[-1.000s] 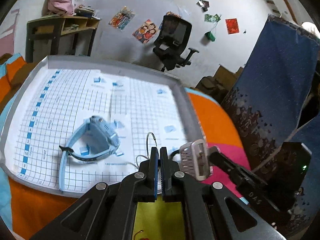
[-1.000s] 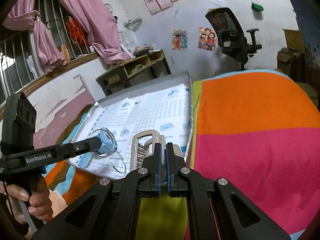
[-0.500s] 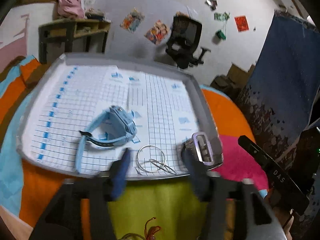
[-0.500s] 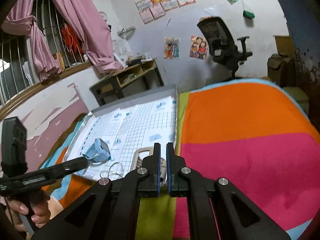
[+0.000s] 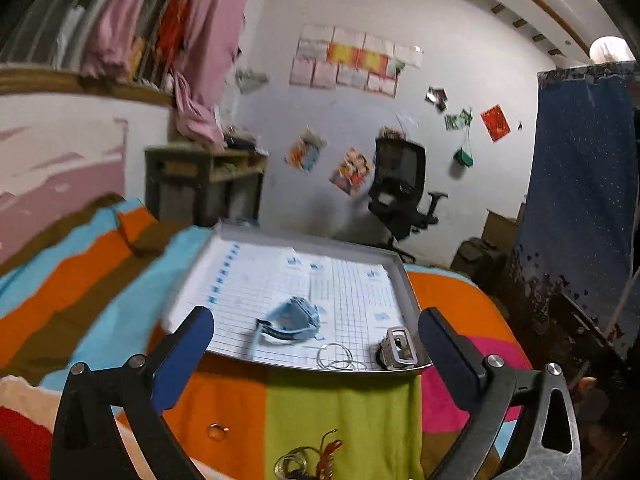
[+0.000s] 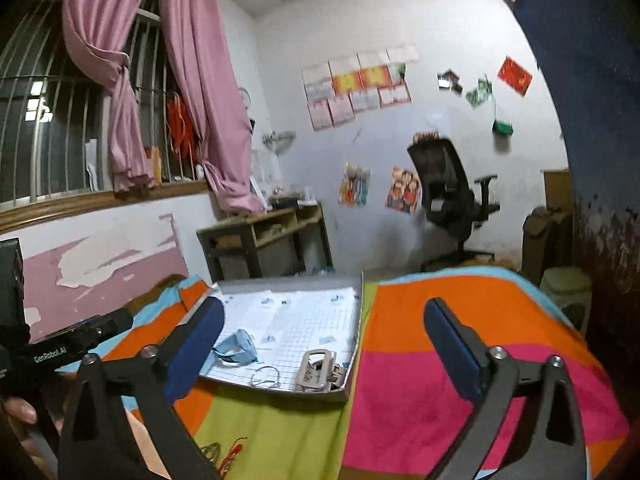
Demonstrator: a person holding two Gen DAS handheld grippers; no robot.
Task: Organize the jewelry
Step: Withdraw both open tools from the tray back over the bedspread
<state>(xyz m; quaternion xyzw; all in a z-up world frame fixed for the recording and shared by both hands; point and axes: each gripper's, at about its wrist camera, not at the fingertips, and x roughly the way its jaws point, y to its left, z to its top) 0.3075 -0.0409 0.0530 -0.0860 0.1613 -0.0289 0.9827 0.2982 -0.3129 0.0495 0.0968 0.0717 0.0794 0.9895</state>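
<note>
Your left gripper (image 5: 314, 334) and right gripper (image 6: 322, 334) both gape wide, holding nothing. Blue watch (image 5: 291, 322), wire bangle (image 5: 335, 357) and metal watch (image 5: 397, 348) lie on the gridded tray (image 5: 408, 288). "GenRobot.AI" reads on the left gripper's arm.

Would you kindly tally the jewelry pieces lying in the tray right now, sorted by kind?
Blue watch: 1
Wire bangles: 1 loose cluster; exact number unclear
Silver watch band: 1
Total in the tray: 3 items, counting the bangles as one
</note>
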